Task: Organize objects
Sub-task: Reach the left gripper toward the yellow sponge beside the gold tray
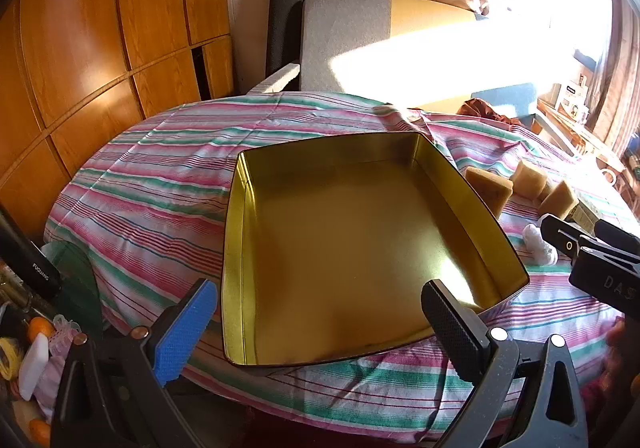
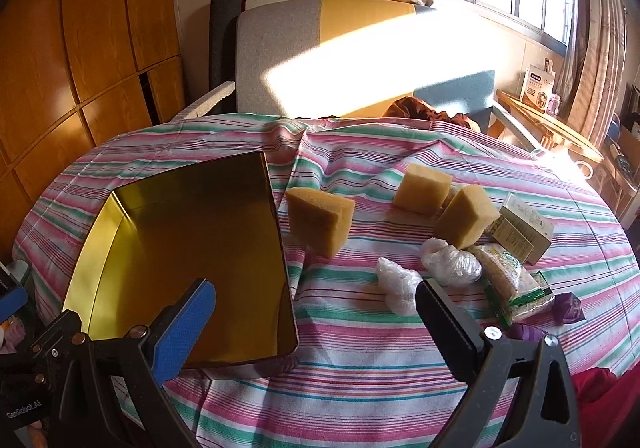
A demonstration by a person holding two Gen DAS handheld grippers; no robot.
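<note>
Both tools hover with fingers spread wide and nothing between them; the left gripper (image 1: 320,324) hangs over the near edge of the gold tin (image 1: 236,232), the right gripper (image 2: 316,324) over the striped cloth (image 2: 360,368) just right of the tin. Seen from the right wrist, the things to tidy lie from 12 to 3 o'clock of the right fingers (image 2: 448,324): three sponge blocks – the nearest (image 2: 320,219) just beside the tin's right wall – two white plastic-wrapped bundles (image 2: 452,264), a small carton (image 2: 520,228), a noodle packet (image 2: 512,280) and a purple wrapper (image 2: 570,308). To do this well, I would start with the nearest wrapped bundle (image 2: 396,284) at 1 o'clock, close gently because it looks soft, lift clear of the rim before crossing, and steady the tin with the left tool – it may slide on cloth. The tin is empty; its gold floor shows bare.
</note>
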